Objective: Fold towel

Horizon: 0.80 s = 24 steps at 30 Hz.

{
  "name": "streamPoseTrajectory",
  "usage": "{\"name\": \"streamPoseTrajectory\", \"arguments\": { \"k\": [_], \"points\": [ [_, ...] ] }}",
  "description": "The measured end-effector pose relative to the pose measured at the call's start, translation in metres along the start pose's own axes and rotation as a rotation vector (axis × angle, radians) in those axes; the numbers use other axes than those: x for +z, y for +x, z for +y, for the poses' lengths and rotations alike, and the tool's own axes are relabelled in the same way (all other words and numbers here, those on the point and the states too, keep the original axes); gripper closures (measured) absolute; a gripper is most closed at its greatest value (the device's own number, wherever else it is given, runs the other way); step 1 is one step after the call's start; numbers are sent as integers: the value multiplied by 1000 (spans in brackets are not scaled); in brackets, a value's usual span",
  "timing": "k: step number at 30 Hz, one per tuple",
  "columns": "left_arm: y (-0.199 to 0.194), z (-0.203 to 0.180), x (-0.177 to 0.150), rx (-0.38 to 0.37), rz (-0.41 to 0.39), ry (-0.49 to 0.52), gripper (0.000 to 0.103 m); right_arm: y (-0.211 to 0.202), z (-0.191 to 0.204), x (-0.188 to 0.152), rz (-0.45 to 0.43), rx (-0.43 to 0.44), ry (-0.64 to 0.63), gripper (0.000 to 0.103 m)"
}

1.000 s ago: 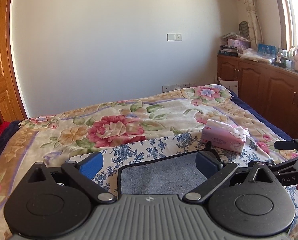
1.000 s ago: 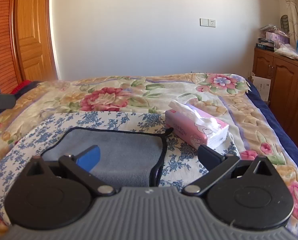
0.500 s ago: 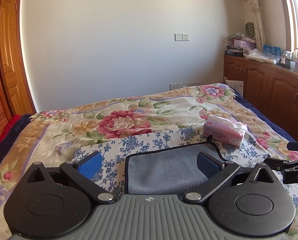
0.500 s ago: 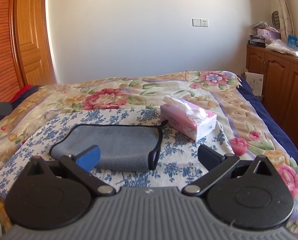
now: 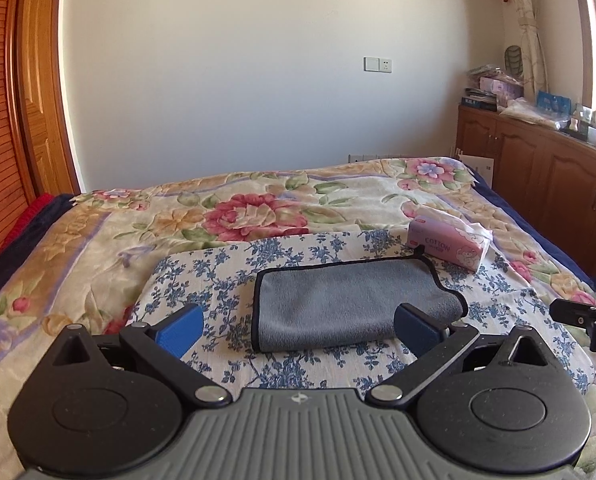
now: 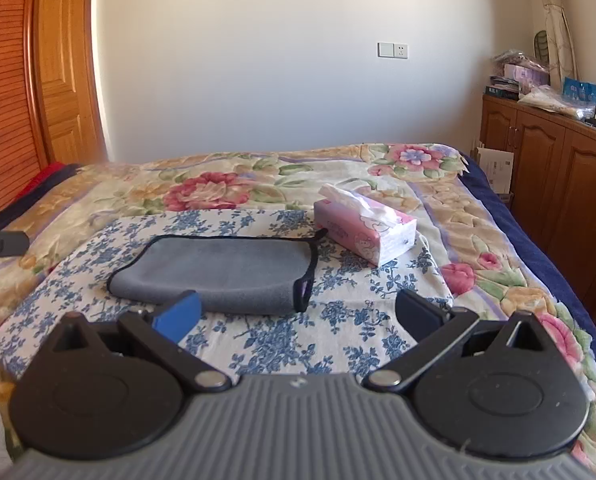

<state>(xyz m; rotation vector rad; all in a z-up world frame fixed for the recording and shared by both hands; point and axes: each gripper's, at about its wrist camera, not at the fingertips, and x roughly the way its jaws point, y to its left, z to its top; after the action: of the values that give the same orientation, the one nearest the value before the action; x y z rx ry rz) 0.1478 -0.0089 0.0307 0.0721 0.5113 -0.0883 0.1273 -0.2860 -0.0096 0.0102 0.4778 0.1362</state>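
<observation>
On bed's blue-flowered cloth (image 5: 218, 268), mid: towel (image 5: 349, 304) folded, flat, near tissue pack (image 5: 449, 242) | left gripper (image 5: 298, 326) and right gripper (image 6: 298, 316) wide open, empty | fold looks done; maybe one more fold left

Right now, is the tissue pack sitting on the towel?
No. The tissue pack lies beside the folded grey towel, apart from it.

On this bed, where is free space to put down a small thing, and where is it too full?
Free: the blue-flowered cloth in front of the grey towel, and its strip left of the towel. Also free is the floral bedspread between the cloth and the wall. Crowded: the towel's right end, where the pink tissue pack sits close to its corner loop.
</observation>
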Motion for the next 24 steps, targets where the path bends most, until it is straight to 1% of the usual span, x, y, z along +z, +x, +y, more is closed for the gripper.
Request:
{"name": "streamPoseTrajectory", "arguments": {
  "k": [6, 15, 24],
  "points": [
    [-10, 4, -16, 11, 8, 12, 0, -10, 8, -7, 3, 1, -15, 0],
    [-26, 11, -41, 4, 14, 7, 0, -23, 16, -17, 16, 6, -25, 0],
    [-37, 9, -65, 12, 33, 5, 0, -32, 24, -24, 24, 12, -35, 0]
  ]
}}
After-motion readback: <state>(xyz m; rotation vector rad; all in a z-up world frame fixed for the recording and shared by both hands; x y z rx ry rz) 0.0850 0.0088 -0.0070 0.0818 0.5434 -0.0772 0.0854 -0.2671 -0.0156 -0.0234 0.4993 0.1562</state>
